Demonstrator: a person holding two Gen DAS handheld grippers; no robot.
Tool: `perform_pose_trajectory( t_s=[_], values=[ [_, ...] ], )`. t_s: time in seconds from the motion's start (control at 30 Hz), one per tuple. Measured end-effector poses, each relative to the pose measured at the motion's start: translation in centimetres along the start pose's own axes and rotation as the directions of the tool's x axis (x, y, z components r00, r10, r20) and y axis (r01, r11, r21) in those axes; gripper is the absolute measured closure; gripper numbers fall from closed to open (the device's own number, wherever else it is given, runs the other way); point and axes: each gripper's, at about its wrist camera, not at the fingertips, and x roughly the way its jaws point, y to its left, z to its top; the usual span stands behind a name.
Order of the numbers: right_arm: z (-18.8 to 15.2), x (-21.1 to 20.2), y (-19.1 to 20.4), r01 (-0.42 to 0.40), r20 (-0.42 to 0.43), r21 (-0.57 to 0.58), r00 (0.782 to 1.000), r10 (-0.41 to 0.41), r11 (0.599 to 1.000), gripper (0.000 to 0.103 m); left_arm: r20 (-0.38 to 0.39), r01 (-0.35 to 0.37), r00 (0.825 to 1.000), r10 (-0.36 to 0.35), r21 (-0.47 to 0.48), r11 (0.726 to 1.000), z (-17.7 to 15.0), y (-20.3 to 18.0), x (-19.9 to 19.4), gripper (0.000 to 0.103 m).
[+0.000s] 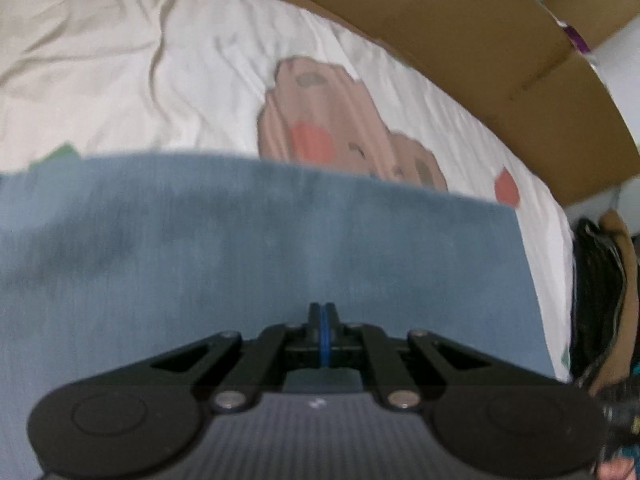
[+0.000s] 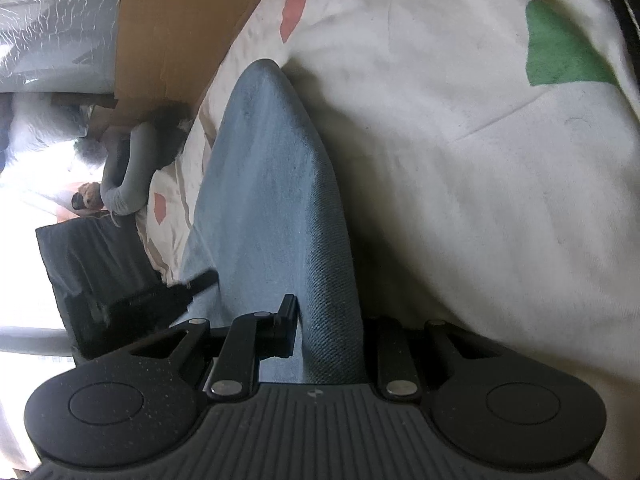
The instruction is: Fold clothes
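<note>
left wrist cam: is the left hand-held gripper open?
No. The left hand-held gripper has its two fingers pressed together, only the blue pad line showing between them, above the blue denim garment.

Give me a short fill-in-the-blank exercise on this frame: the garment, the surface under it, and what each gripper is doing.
1. The garment being folded is ____ in colour.
2. It lies on a white printed ____.
3. The left gripper has its jaws ____.
4. The right gripper is clamped on a raised ____ of the garment.

Missing words: blue; bedsheet; shut; fold
</note>
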Motion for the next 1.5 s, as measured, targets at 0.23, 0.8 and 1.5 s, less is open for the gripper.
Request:
perform_pose_trajectory(
  t_s=[0.23,0.8,1.5],
  values=[
    [0.0,0.0,0.2,0.016,0.002,-0.022,1.0,-0.016,1.0,0.082,-0.049,0.025,0.999,-0.025,0.002,1.0,-4.1,0.1,-1.4,0.1],
    [0.0,-0.2,2.4,0.082,0.002,-0.1,0.997,-0.082,0.992,0.096,-0.113,0.064,0.991,-0.068,-0.033,0.997,-7.2,1.4,-7.1,0.063],
    [-0.7,-1.6,15.2,0.277,0.035,-0.316,0.959,-0.28,0.908,0.097,0.119,0.053,0.993,-0.017,-0.306,0.951,-6.9,12.5,-14.4,0.043]
  ],
)
